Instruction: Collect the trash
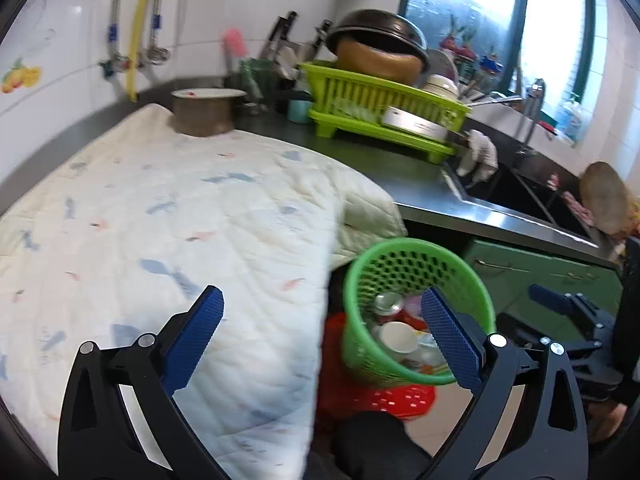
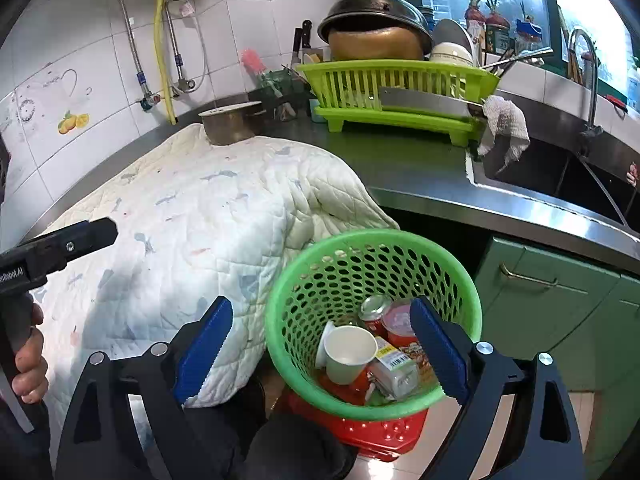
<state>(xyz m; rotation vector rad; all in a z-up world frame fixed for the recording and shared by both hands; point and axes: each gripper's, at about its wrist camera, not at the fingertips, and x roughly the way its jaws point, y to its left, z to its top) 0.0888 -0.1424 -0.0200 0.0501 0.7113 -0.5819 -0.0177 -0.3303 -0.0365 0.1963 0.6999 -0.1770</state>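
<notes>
Both grippers, left gripper (image 1: 322, 336) and right gripper (image 2: 322, 348), are spread wide and empty. The green basket (image 2: 316, 256) of trash sits just ahead below the right gripper. The quilt (image 2: 192, 216) looks cleared; withdraw without knocking the basket.

green mesh basket (image 2: 372, 276) | upright on red stool | holds paper cup (image 2: 348, 354), cans, wrappers

I see the steel counter (image 2: 420, 176) carrying a quilted cloth (image 2: 192, 216) at centre left, a covered pot (image 2: 230, 124) and a green dish rack (image 2: 396, 92) behind.
</notes>
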